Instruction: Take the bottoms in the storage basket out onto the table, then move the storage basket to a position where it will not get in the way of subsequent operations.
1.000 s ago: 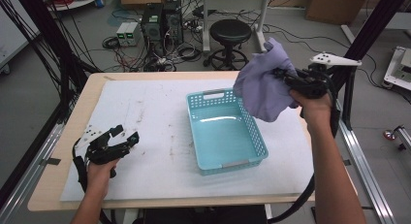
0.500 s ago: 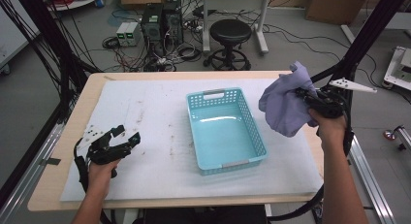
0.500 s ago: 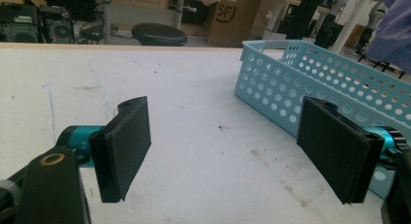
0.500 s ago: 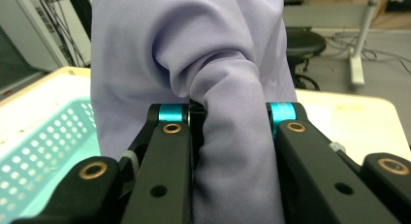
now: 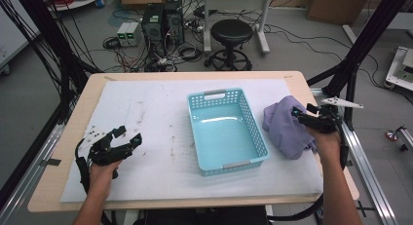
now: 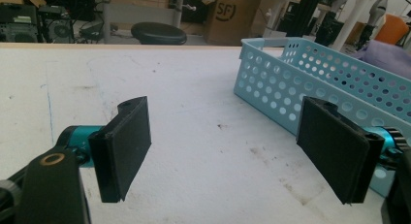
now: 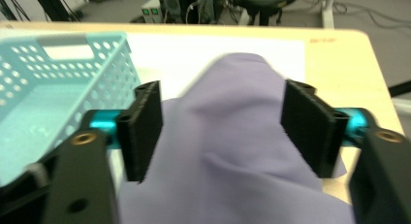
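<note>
The right claw [image 7: 220, 132] has just been opening; the purple cloth [image 7: 232, 151] bulges between its jaws, seemingly unpinched.

Soft matt purple cloth [image 5: 287, 130]; glossy, seemingly plastic perforated basket [image 5: 253, 132].

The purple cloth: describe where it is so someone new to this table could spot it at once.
Start at the light blue basket in the middle of the white-covered table. Just right of it, near the table's right edge, lies the purple cloth, a soft crumpled heap. The right gripper is at it with its jaws wide apart, having just been opening, cloth between them. It is the only soft, purple thing there.
</note>
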A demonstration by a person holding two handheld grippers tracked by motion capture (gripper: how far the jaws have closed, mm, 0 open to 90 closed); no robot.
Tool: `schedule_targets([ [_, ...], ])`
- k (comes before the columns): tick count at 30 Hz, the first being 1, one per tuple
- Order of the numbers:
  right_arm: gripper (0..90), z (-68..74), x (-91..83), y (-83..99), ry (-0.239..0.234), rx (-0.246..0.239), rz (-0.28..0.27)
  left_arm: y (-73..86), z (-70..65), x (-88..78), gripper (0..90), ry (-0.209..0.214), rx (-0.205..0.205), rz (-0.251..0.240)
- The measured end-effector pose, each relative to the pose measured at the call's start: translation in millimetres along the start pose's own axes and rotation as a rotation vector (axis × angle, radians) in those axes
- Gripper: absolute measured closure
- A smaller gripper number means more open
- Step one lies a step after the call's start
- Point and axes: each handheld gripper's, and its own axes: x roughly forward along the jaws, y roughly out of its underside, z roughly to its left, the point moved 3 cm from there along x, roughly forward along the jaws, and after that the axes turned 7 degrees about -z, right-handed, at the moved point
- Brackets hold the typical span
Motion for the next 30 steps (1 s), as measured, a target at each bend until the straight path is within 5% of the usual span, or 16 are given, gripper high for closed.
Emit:
schedule_targets([
  [10, 26.6, 14.4, -26.5, 16.6, -0.049, -0.064, -0.032, 0.4, -2.7, 0.5, 20.0, 0.01, 0.005, 0.0],
  [19, 24.3, 32.7, -24.4, 36.0, -0.113, -0.114, 0.038, 0.0, -2.5, -6.3, 20.0, -0.003, 0.019, -0.003],
  [30, 21.7, 50.5, -27.5, 37.4, -0.154, -0.154, 0.037, -0.7, -3.2, -3.3, 20.0, 0.002, 0.015, -0.005],
])
